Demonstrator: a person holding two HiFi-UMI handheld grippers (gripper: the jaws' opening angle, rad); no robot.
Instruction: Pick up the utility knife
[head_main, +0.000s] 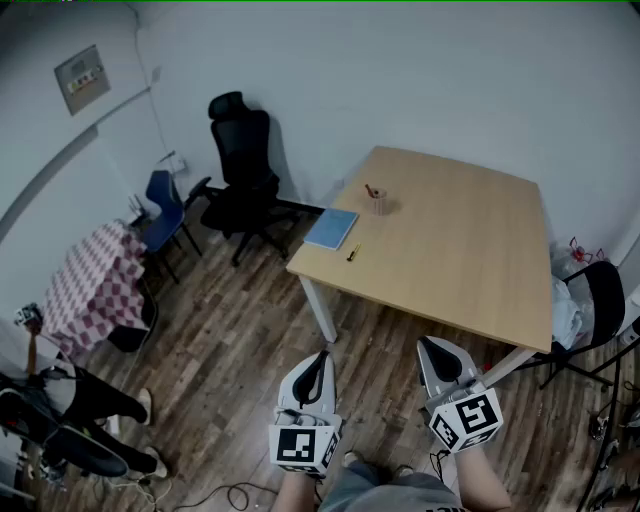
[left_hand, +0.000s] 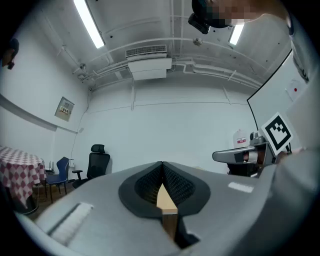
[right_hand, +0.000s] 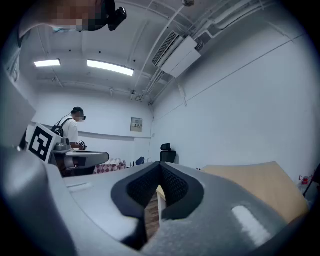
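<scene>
The left grey claw (head_main: 322, 356) (left_hand: 162, 170) is pressed tight shut and holds nothing. The right grey claw (head_main: 429, 346) (right_hand: 159, 171) is clenched shut and empty too. Both are held low, over the brown wood floor (head_main: 230, 340), well apart from the light wooden square table (head_main: 470, 250).

The small yellow and black utility knife (head_main: 354, 252) lies flat on the table, near the edge on the left of the head view. Its long side runs slanted, from the table's edge up toward the middle. It is thin and short, mostly yellow with dark bits. It is too small to tell which end has the blade.

A flat blue notebook (head_main: 331, 229) lies just beside the knife. A small round cup (head_main: 378, 203) stands a bit farther in, with a thin red stick (head_main: 370, 190) poking out of it.
</scene>
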